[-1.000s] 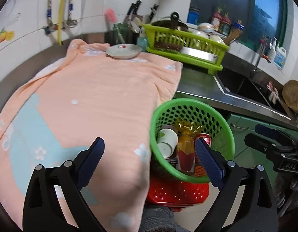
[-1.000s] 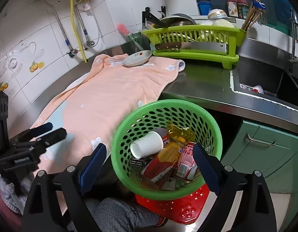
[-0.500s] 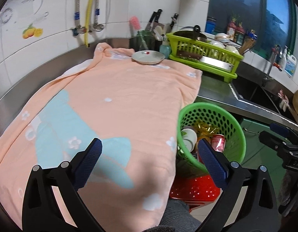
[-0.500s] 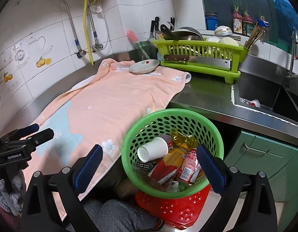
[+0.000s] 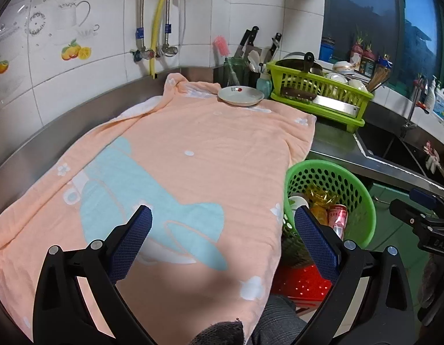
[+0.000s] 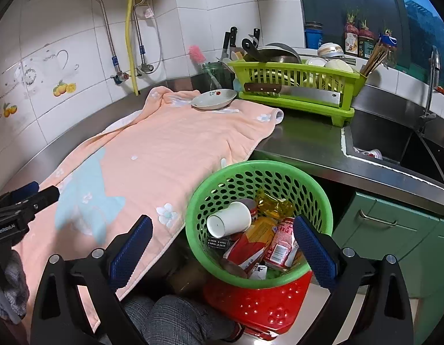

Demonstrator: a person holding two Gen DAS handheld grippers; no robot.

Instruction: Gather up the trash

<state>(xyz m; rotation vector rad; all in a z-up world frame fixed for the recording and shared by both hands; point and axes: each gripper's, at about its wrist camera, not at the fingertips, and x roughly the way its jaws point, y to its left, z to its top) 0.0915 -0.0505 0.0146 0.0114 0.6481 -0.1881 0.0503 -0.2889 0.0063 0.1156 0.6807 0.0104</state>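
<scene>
1. Left wrist view: the left claw (image 5: pixel 223 230) stands wide open above the peach towel (image 5: pixel 193 155) that covers the steel table (image 5: pixel 334 141). Nothing lies between its blue pads (image 5: pixel 129 241).
2. Left wrist view: the green basket (image 5: pixel 362 201) sits off the table's front edge, just beside the towel's hanging border, resting on a red stool (image 5: pixel 302 284). Part of the trash shows inside: a white cup (image 5: pixel 297 201), a yellow wrapper (image 5: pixel 322 195) and a red can (image 5: pixel 338 215).
3. Left wrist view: a small plate (image 5: pixel 240 96) rests on the far end of the towel, near the lime dish rack (image 5: pixel 319 97). The right claw's black body enters at the right edge.
4. Right wrist view: the right claw (image 6: pixel 222 231) is spread wide and empty, hovering over the green basket (image 6: pixel 279 169) without touching it.
5. Right wrist view: the basket holds the white cup (image 6: pixel 229 222) on its side, the yellow wrapper (image 6: pixel 272 204), the red can (image 6: pixel 280 247) and a red-and-yellow packet (image 6: pixel 250 244), all heaped together.
6. Right wrist view: the sink (image 6: pixel 394 146) lies to the right of the dish rack (image 6: pixel 293 77). The left claw's body appears at the left edge, over the towel (image 6: pixel 152 155).
</scene>
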